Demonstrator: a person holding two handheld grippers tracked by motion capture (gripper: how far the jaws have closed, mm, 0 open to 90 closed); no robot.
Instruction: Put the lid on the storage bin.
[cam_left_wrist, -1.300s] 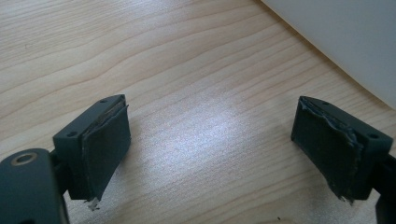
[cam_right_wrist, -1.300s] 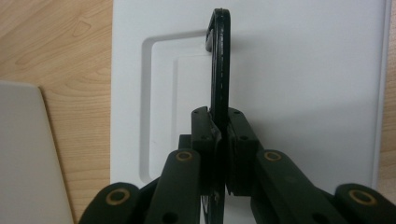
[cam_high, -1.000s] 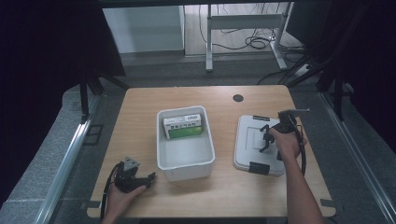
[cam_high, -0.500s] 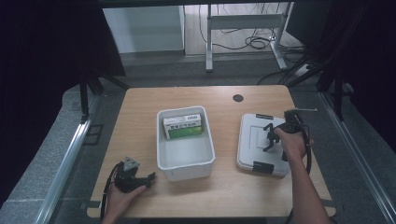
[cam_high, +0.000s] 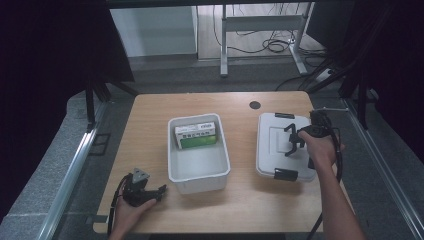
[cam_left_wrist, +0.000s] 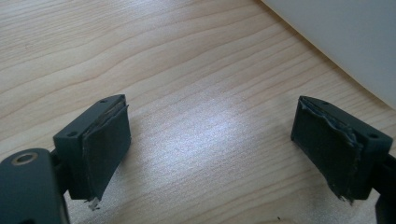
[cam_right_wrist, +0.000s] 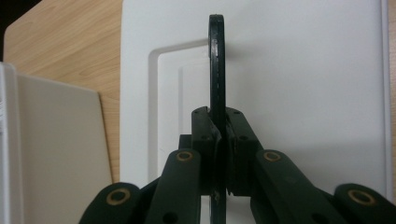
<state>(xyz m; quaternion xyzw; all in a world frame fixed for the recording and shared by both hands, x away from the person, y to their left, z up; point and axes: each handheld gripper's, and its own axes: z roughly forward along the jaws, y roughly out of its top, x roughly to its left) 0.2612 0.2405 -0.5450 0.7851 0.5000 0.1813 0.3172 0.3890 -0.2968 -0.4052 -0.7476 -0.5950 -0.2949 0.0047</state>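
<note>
Gripping the lid's black handle (cam_right_wrist: 216, 65), right tool (cam_right_wrist: 219, 135) clamped.

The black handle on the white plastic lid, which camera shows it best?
The right gripper view: the black handle stands edge-on, close up, pinched between the right gripper jaws above the white plastic lid. The high view shows the handle small, raised over the lid. The left gripper view looks at bare wooden table.

Two black handheld tools: left tool (cam_high: 159, 190) carries a grey three-cornered plate; right tool (cam_right_wrist: 218, 140) shows brass-coloured pivot pins, worn pads (cam_left_wrist: 105, 140), black trailing cables.
</note>
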